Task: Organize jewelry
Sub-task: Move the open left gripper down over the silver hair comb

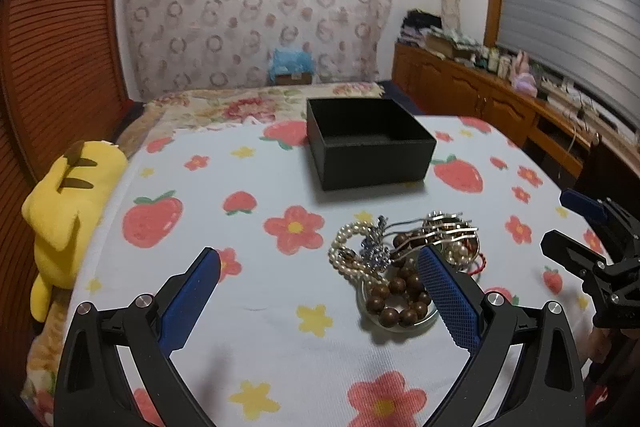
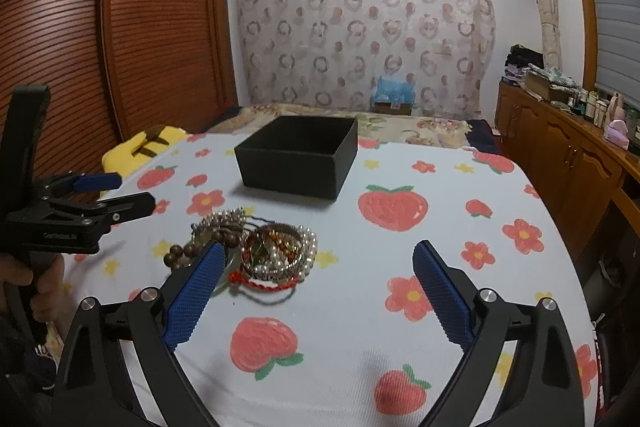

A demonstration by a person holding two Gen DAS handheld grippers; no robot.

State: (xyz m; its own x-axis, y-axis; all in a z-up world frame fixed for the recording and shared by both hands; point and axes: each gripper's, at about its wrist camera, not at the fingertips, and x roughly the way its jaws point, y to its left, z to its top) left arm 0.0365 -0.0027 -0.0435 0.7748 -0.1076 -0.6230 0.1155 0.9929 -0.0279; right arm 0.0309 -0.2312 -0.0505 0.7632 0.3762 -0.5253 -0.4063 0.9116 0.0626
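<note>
Tangled jewelry heap (image 1: 404,259) of pearls, brown beads and silver pieces on a small glass dish (image 1: 424,319), lying on the strawberry-print cloth (image 1: 280,307) just short of the open black box (image 1: 370,143). Left gripper (image 1: 320,291) low beside the heap, fingers wide, holding nothing. Right gripper (image 2: 316,287) likewise spread wide and empty, heap near its left finger.

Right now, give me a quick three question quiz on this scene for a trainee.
1. True or false: the black box already holds jewelry.
2. Which lies nearest the left gripper: A) pearl strand B) wooden beads C) yellow plush?
3. Fill in: the jewelry pile sits on a small glass ____.

Key: 1. False, what shows of its inside is empty. 2. B. 3. dish. Both the left gripper and the right gripper are open, holding nothing.
</note>
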